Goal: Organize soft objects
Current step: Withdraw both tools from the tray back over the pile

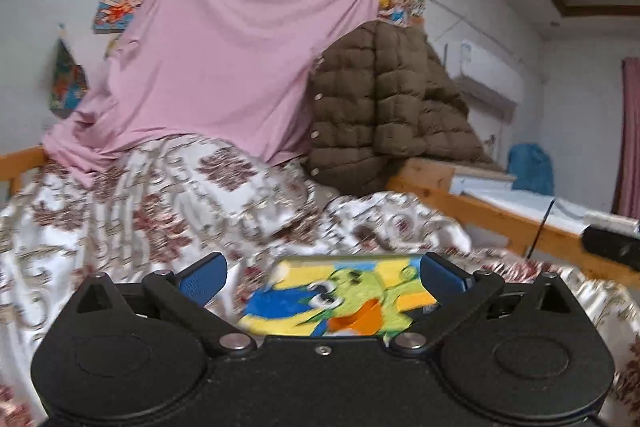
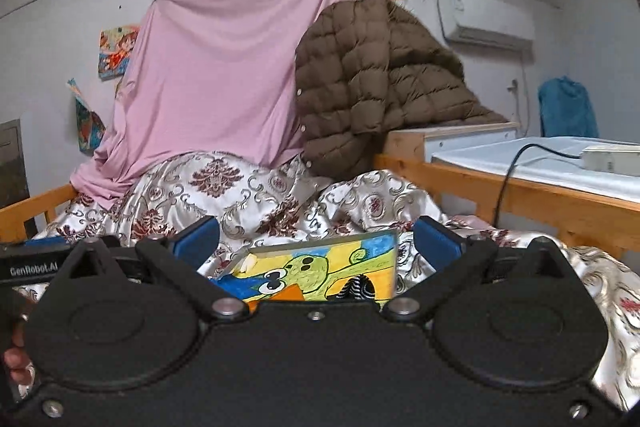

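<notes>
Soft objects are lying all over the bed, and little of the sorting is looking finished. A floral satin quilt [image 2: 224, 187] is heaped in rumpled folds across the mattress, bunching high toward the wall instead of lying flat or folded. Behind it a pink sheet [image 2: 224, 67] is hanging from a line on the wall, its lower edge spilling onto the quilt at the left. Just beside the sheet, a brown puffer jacket [image 2: 372, 83] is slumping over the wooden bed frame [image 2: 532, 203], its hem touching the quilt. On the quilt in the foreground a flat cartoon-printed piece [image 2: 320, 271] is resting; whether it is a cushion or a stiff panel I cannot tell.

The left gripper [image 1: 322, 277] is hovering above that printed piece with its blue pads spread wide and nothing between them. The right gripper [image 2: 316, 241] is doing the same, jaws fully apart and empty, the printed piece showing below the gap but not pinched. A person's fingers [image 2: 16, 359] are wrapping the right handle at the lower left edge.

Judging from this, the printed piece is already sitting set down, while the bulk of the work is waiting: the quilt is needing smoothing or folding, and the jacket and sheet are looking unhandled.
</notes>
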Motion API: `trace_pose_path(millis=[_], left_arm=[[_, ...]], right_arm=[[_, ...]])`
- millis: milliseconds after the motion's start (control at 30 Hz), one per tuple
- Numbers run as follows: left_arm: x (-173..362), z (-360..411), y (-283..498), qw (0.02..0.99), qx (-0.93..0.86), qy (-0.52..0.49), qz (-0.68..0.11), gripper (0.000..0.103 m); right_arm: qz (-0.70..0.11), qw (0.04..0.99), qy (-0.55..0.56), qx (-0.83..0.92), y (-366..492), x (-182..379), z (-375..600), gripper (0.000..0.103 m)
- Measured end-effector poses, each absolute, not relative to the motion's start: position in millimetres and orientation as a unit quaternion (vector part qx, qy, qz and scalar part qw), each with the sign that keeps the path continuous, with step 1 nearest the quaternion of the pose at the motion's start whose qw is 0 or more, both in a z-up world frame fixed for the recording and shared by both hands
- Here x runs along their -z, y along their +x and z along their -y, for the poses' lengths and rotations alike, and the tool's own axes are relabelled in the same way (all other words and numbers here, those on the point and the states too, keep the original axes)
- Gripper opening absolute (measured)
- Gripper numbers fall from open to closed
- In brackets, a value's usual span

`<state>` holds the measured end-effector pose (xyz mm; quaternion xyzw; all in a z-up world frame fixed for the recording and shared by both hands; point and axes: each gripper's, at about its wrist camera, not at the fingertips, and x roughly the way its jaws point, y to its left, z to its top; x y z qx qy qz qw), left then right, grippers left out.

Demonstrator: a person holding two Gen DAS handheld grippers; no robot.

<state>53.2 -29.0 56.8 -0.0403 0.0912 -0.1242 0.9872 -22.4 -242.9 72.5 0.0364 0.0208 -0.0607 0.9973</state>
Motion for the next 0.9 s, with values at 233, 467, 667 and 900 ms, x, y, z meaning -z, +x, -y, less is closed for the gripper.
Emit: trace_pose_path(millis=[233,467,667,900], left_arm=[[-38.7,15.4,19.3,0.987,0.096,-0.022,-0.129,0.102],[-11.9,22.3,11.8,0.976,0.094,0.017,-0.197,0.102],[6.3,32.7,17.7,0.966,0.083,0.063,-0.236,0.102],[12.2,36.7,24.0,0.957,0.081,0.066,-0.272,0.102]], right_arm=[[-0.071,0.991,0.066,0.088,-48.8,-57.8,236.8,0.103],[-0.190,0.974,0.059,0.105,-29.9,-32.1,221.4,0.103],[-0.264,0.958,0.032,0.104,-8.5,-7.4,204.3,0.102],[-0.300,0.948,0.026,0.104,5.1,6.2,196.9,0.102]])
